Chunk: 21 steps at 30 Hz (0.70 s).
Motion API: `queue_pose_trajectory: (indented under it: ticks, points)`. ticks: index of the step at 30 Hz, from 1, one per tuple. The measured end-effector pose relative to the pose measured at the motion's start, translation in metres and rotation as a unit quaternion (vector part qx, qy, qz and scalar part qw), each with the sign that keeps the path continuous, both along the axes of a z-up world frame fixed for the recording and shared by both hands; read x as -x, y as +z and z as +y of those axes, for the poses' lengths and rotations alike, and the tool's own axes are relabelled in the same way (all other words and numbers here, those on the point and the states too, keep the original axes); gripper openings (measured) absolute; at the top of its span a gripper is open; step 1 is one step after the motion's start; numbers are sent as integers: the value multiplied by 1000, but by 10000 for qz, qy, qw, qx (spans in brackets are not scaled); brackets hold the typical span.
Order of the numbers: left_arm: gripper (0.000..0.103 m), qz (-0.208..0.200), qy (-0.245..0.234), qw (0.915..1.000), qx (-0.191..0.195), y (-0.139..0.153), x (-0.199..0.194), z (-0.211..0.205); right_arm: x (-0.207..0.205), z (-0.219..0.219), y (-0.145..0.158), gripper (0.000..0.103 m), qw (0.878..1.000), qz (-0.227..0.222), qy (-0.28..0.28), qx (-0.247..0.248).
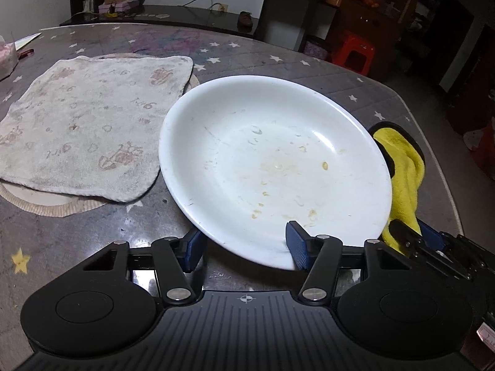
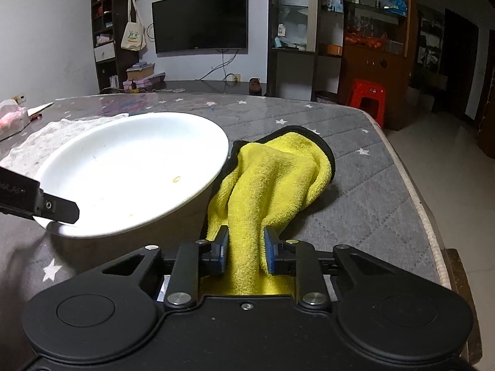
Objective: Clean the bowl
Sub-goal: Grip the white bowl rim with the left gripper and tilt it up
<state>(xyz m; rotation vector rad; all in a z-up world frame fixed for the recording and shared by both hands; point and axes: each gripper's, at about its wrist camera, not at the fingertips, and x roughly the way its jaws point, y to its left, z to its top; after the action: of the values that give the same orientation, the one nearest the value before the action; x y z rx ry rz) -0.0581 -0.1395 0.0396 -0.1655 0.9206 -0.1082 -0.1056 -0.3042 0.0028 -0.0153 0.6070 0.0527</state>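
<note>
Where starred grey table (image 2: 355, 185) ends — pale floor (image 2: 448, 160), red stool (image 2: 368, 95).

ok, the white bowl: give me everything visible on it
The white bowl is wide, shallow and glossy, apparently ceramic, with yellowish food smears and fine scratches inside. It is tilted, its near rim raised off the star-print table cover. The left gripper straddles that rim, one pad inside, one outside. The yellow cloth, held by the right gripper, lies beside its right edge.
</note>
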Motion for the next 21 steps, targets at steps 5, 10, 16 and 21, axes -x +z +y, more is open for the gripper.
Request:
queue_pose_trajectory:
  ticks: [5, 10, 16, 21]
  points:
    - [58, 86, 67, 9999, 41, -4, -4, -3, -6, -1, -1, 27, 9999, 44, -80, -59]
    - [48, 86, 18, 9999, -67, -4, -6, 1, -4, -1, -1, 24, 9999, -8, -75, -89]
    - [34, 218, -51, 9997, 127, -3, -13, 19, 9, 1, -1, 22, 10000, -36, 21, -53]
    - [32, 353, -241, 9990, 145, 0, -13, 25, 24, 7, 1, 22, 9999, -24, 145, -40]
